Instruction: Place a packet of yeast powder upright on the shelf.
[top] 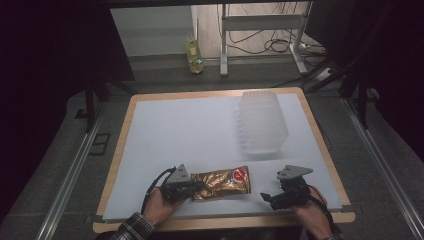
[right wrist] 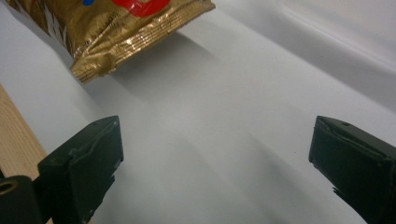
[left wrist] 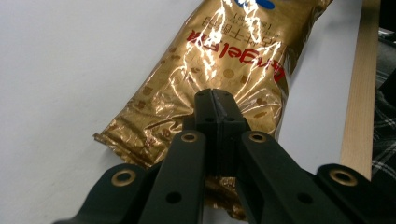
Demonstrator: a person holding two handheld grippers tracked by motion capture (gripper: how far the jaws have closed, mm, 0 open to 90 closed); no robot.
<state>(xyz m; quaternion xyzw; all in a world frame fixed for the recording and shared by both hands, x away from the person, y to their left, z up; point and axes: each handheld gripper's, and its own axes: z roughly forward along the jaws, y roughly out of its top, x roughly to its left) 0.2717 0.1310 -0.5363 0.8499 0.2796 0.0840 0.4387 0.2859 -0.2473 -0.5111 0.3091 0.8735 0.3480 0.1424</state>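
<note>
My left tongs [left wrist: 215, 100] are pinched tight on the near end of the gold snack bag [left wrist: 219, 70], their jaws pressed together over the crinkled foil, and the bag lies flat on the white mat [top: 190, 135] near my edge of the table, between my two hands. My right tongs [right wrist: 212, 154] stand spread wide with nothing between them, resting just to the right of the bag's far end and apart from it. Farther back on the mat, toward the right, sits a clear plastic bin [top: 262, 122], well away from the bag.
</note>
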